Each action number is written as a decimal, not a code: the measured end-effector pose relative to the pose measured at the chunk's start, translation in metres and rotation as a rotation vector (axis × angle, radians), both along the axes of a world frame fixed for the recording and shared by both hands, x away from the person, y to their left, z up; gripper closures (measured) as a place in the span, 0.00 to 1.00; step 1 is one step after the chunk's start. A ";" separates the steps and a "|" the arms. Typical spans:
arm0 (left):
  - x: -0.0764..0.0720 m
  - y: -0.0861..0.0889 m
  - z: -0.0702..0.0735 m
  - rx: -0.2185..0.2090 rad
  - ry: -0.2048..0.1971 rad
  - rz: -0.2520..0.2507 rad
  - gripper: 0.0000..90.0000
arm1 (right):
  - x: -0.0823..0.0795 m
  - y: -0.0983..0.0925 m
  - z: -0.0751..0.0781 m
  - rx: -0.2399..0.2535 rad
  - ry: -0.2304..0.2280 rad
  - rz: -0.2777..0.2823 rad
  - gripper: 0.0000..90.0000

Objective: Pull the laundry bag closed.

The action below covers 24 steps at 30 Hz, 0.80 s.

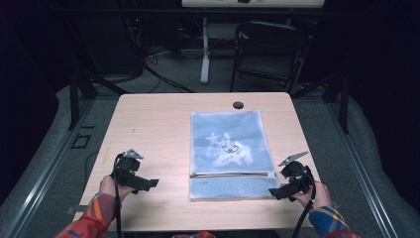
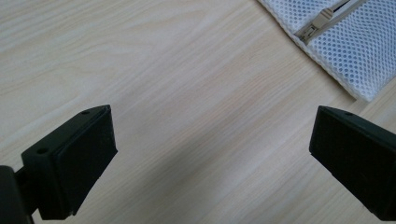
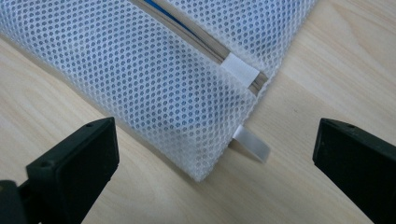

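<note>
1. The right claw (image 1: 278, 192) is spread wide and grips nothing, hovering just beside the near right corner of the mesh bag (image 1: 230, 153).
2. The left claw (image 1: 148, 183), equally wide and empty, is over bare bench (image 1: 148, 124), apart from the bag's left edge.
3. The bag lies flat on the bench, its zipper (image 1: 233, 174) crossing the near end.

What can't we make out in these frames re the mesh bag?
- Contents of the mesh bag: high view, a pale shape with a dark print, veiled by the mesh and too small to identify.
- Zipper: left gripper view, the top edge cuts it off.
- Blue item at the zipper opening: right gripper view, the mesh covers most of it.
</note>
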State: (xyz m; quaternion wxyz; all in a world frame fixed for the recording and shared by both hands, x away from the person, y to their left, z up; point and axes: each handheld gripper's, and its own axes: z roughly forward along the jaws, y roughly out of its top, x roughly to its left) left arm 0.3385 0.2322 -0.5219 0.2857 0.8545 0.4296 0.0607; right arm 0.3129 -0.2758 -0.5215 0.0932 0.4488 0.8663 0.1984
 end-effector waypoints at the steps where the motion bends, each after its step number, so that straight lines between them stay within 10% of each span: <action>1: 0.000 -0.003 0.000 -0.002 -0.005 -0.004 0.01 | 0.001 0.003 0.000 0.009 -0.002 0.003 0.00; 24: -0.002 -0.040 0.002 -0.012 -0.053 -0.108 0.02 | 0.020 0.038 0.002 0.006 -0.012 0.088 0.01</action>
